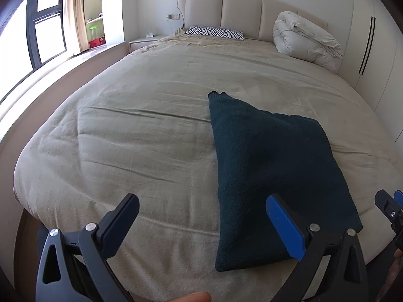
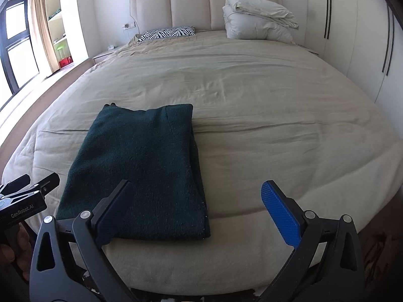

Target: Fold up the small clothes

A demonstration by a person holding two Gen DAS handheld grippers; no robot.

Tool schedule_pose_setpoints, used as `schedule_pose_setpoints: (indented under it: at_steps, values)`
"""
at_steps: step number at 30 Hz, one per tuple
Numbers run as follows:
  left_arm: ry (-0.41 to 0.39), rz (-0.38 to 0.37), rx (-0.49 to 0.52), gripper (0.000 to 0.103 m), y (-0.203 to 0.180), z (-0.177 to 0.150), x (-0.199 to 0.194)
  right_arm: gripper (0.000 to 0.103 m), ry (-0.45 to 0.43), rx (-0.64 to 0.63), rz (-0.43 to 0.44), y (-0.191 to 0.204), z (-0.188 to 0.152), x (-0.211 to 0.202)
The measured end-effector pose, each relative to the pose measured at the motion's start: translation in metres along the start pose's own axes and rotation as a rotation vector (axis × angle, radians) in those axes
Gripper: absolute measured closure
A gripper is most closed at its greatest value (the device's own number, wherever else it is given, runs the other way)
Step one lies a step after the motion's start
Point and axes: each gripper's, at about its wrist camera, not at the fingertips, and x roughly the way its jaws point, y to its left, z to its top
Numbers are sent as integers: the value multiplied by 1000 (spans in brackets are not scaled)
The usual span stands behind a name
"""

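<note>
- While both claws hang back at the foot edge, bed (image 2: 252, 95) fills the field ahead of them, tan cover lightly creased.
- Dark green garment (image 2: 141, 173) lies flat, folded to a rough rectangle: ahead-left of right gripper (image 2: 199, 211), ahead-right of left gripper (image 1: 201, 224).
- Both claws spread wide, pinching nothing, clear of the cloth.
- Judgement: folding mostly done; perhaps one final halving or squaring of the skewed far corner remains.

My 2 wrist cameras sit low at the bed's (image 1: 151, 130) foot, facing the headboard (image 2: 191, 7); both share the dark green garment (image 2: 141, 173).
</note>
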Motion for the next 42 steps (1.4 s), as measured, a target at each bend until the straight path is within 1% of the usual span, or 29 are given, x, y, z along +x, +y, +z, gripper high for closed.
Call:
schedule_pose_setpoints:
  at_steps: [12,42]
  values:
    - [-6,-1,19,0,-3,-2,1,0,37,10,11,-5,-3,9]
    - [0,-8,17,0,-3,-2,2,0,55,16,14,-6,-9,15]
